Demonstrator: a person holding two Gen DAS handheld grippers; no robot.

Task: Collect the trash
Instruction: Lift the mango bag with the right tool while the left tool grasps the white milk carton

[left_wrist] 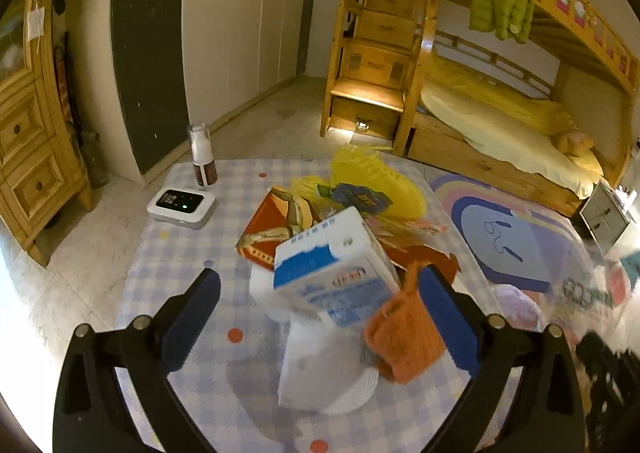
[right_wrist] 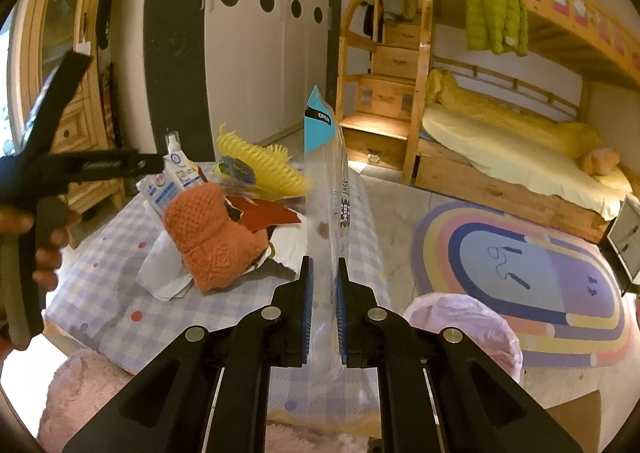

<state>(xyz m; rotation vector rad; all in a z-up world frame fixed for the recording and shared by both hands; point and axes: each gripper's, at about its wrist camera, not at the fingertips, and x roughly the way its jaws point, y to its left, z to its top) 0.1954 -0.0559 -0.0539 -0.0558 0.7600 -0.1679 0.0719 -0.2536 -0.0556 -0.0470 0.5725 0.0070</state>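
On the checked tablecloth (left_wrist: 176, 265) lies a pile of trash: a blue-and-white carton (left_wrist: 332, 277), white paper (left_wrist: 316, 369), red packaging (left_wrist: 268, 229) and a yellow foam net (left_wrist: 372, 177). An orange knitted piece (left_wrist: 404, 337) lies with them. My left gripper (left_wrist: 320, 285) is open wide around the carton; its right finger (left_wrist: 448, 317) is against the knitted piece, while its left finger is clear of everything. My right gripper (right_wrist: 324, 265) is shut on a clear plastic wrapper (right_wrist: 326, 193) with a blue "OPEN" corner, held upright beside the table. In the right wrist view the left gripper (right_wrist: 120, 111) sits at far left in a hand.
A white device (left_wrist: 182, 207) and a small bottle (left_wrist: 202, 157) stand at the table's far left corner. A bin with a pink liner (right_wrist: 464, 329) is on the floor to the right of the table, near a striped rug (right_wrist: 540, 273). Bunk bed and wardrobes line the walls.
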